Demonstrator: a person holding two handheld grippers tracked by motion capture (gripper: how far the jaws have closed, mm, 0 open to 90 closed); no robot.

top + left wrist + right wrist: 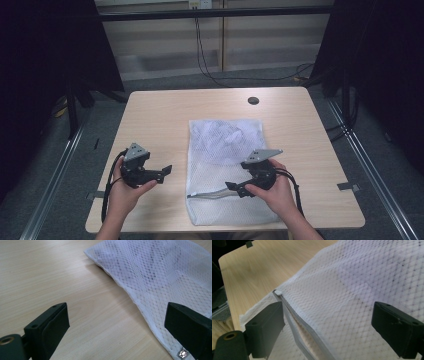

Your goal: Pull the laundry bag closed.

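1. A pale wood-grain table [150, 115] with rounded corners fills the middle of the high view; a small dark round disc [253, 100] sits near its far edge at about 12 o'clock.
2. A white mesh laundry bag [225, 145] lies flat on the table, slightly toward 3 o'clock of centre, reaching to the near edge at 6 o'clock. Something white is bunched inside its far half.
3. The bag's grey zipper [212, 194] runs across its near part; in the right gripper view the zipper [294, 315] gapes partly open, with a white end tab at its corner.
4. The left gripper [165, 171], held in a hand at 8 o'clock, rests over bare wood just beside the bag's edge; its jaws stand wide apart, empty.
5. The right gripper [231, 186], at 5 o'clock, hovers over the bag by the zipper; its jaws are also spread wide, holding nothing.
6. Around the table: grey carpet, metal floor rails [50, 185] at 9 and 3 o'clock, black curtains on both sides, cables [210, 70] trailing down a light panelled wall at 12 o'clock.
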